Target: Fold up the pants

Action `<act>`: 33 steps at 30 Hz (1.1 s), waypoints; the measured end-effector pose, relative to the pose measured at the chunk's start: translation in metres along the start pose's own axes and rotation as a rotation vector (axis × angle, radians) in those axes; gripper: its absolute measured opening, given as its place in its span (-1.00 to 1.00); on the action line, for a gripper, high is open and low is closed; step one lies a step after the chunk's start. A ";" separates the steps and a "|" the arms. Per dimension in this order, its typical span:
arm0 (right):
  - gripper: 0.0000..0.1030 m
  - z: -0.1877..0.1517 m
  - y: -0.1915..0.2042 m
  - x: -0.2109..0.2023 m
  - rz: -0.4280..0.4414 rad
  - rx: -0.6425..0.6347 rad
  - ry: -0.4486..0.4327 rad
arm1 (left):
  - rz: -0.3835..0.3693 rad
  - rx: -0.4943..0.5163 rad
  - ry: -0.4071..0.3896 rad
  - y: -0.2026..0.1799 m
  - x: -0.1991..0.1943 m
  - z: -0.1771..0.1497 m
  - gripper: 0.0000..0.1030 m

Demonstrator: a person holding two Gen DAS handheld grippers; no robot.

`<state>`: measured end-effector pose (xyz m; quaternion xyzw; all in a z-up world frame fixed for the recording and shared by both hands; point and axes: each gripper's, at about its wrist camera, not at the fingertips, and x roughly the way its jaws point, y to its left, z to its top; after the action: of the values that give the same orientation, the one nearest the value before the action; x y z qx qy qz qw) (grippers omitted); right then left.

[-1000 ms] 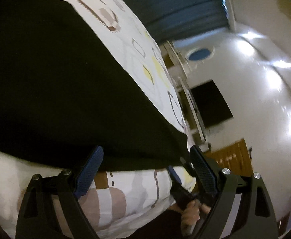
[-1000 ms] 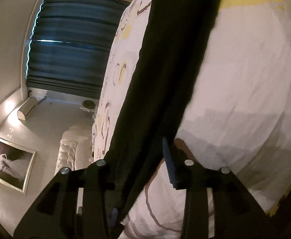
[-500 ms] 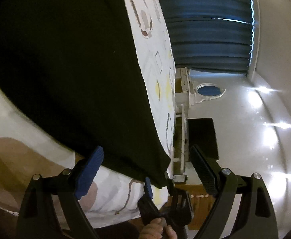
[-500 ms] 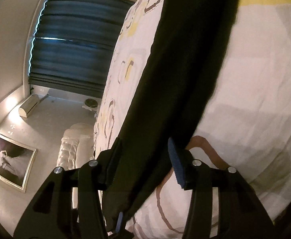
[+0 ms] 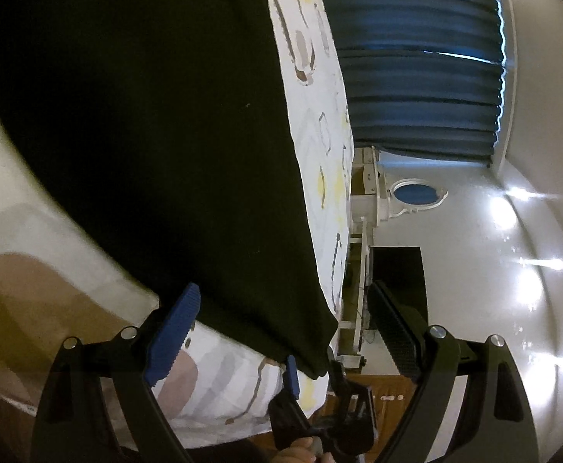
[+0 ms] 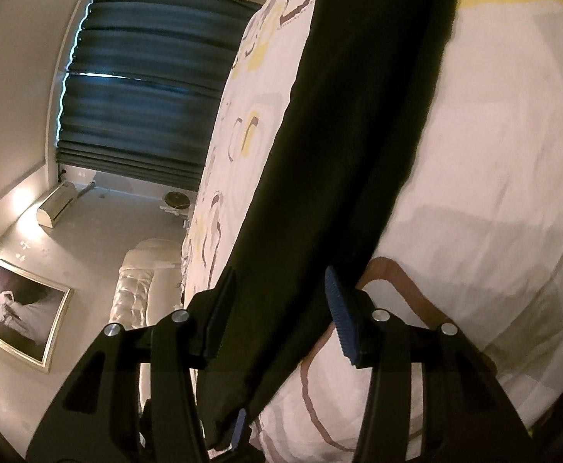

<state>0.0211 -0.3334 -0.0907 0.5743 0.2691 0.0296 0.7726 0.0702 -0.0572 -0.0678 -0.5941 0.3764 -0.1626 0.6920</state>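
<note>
Black pants [image 5: 146, 135] lie flat on a white patterned bedspread [image 5: 320, 123]. In the left wrist view my left gripper [image 5: 285, 320] is open, its jaws wide on either side of the pants' near corner [image 5: 312, 362] at the bed edge. My right gripper [image 5: 312, 397] shows below that corner in the same view. In the right wrist view the pants [image 6: 339, 154] run as a long black strip away from me. My right gripper [image 6: 279, 308] is open with the strip's near end between its fingers; whether they touch the cloth I cannot tell.
The bedspread [image 6: 493, 154] covers the bed to the right of the pants. Dark blue curtains [image 5: 416, 58] hang at the far side. A white dresser with an oval mirror [image 5: 412, 193], a framed picture [image 6: 15, 308] and a padded headboard [image 6: 142, 281] line the walls.
The left gripper has swung round so the pants' corner now sits between its open jaws. The right gripper's jaws have closed somewhat around the strip's end.
</note>
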 end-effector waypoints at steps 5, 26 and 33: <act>-0.07 0.003 0.001 0.005 -0.018 -0.015 -0.008 | 0.034 -0.012 -0.024 0.001 0.000 0.002 0.69; -0.89 0.016 0.000 0.012 -0.014 -0.091 -0.015 | 0.140 -0.020 0.016 0.025 0.006 0.004 -0.86; -0.90 0.011 -0.001 -0.006 -0.004 -0.114 -0.018 | 0.140 0.039 0.020 0.023 -0.005 -0.005 -0.86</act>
<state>0.0211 -0.3458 -0.0871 0.5291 0.2612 0.0384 0.8064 0.0581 -0.0515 -0.0876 -0.5510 0.4206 -0.1270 0.7095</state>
